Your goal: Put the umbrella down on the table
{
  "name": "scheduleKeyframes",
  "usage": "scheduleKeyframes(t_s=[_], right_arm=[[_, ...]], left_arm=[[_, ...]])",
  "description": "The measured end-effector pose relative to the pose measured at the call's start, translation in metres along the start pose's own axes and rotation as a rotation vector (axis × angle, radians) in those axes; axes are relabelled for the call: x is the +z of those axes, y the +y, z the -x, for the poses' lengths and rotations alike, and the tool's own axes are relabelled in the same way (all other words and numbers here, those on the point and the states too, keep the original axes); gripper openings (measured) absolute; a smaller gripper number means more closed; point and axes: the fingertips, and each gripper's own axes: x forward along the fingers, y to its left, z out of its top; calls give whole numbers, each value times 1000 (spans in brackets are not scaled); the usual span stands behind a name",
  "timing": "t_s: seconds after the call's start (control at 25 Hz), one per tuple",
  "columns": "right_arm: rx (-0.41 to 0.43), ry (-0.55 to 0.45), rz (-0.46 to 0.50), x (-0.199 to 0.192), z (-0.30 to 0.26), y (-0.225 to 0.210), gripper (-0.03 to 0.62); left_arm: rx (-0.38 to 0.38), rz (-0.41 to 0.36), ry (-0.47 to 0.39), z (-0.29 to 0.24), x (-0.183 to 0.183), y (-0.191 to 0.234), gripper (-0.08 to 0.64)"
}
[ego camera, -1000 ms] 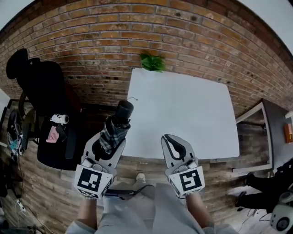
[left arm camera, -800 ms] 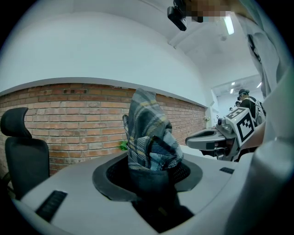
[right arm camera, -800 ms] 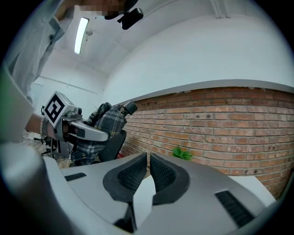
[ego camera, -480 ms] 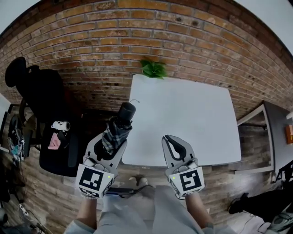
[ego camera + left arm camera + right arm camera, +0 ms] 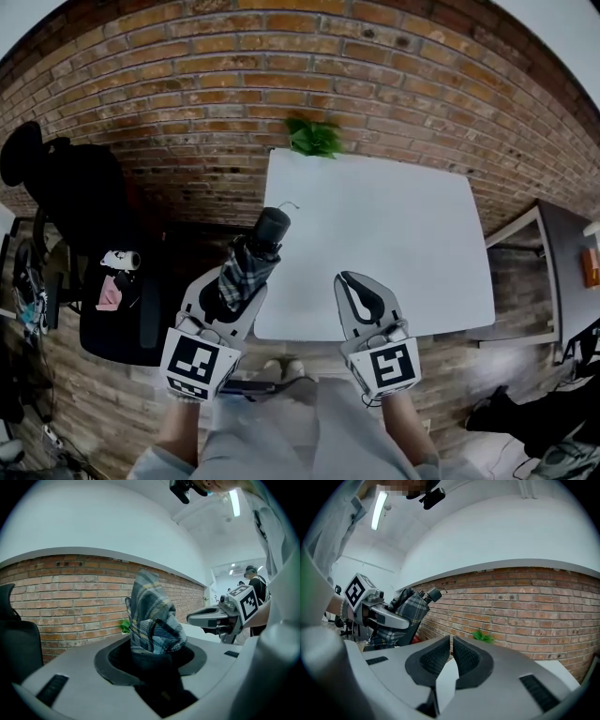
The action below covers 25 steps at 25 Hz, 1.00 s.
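umbrella (image 5: 251, 255) sticks out from the left hand-held gripper (image 5: 231, 289), clenched between its jaws.

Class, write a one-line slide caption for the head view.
Left gripper holds a folded grey plaid fabric umbrella near the white rectangular table's corner; right gripper shut, empty, beside it.

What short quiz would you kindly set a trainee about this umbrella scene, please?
1. True or false: the umbrella already lies on the white table.
2. Which one grips the umbrella? A) left claw B) right claw
3. Fill in: by the table's far edge, near the brick wall, is a green ____.
Key: 1 false; 2 A; 3 plant.
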Motion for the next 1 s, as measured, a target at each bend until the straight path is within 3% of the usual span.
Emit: scheduleKeyframes(t_s=[0.44, 1.0], right_arm=[[-24, 50, 14, -13, -11, -4, 49], [-77, 95, -29, -41, -16, -30, 49]], left_arm=[[-48, 17, 109, -43, -31, 16, 213], [-131, 65, 279, -148, -87, 24, 213]])
